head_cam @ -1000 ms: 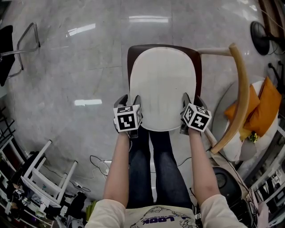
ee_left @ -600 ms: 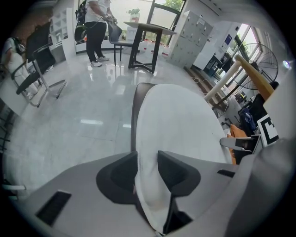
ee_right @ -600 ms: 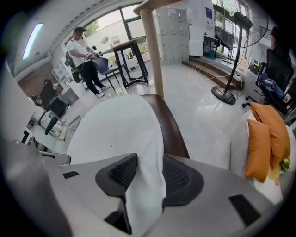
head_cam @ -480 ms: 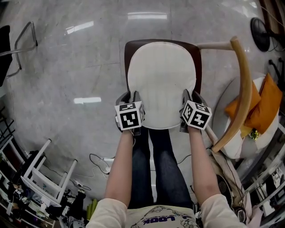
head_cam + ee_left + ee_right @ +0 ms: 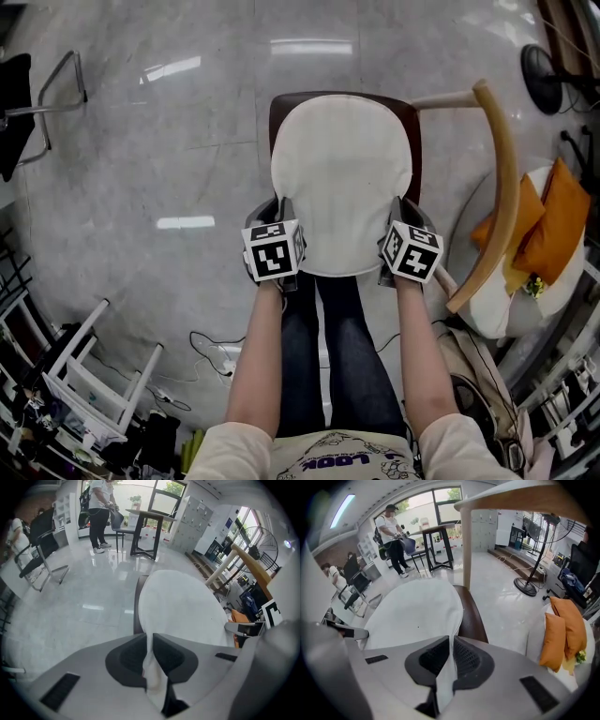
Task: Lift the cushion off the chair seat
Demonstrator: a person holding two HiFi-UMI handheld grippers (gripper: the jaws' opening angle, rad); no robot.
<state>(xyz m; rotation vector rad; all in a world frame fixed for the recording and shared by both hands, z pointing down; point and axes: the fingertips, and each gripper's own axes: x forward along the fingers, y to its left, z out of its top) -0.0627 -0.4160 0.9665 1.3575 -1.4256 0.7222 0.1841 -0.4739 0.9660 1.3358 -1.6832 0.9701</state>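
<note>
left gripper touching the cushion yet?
Touching. In the left gripper view, the left gripper has its jaws closing on the cushion, and the white edge is pinched between both pads.

The brown seat (image 5: 471, 616) carries a white cushion (image 5: 342, 169) that covers nearly all of it; only the rim shows at back and sides. It stands on a glossy grey floor (image 5: 159, 141), beside a wooden chair (image 5: 502, 187).
</note>
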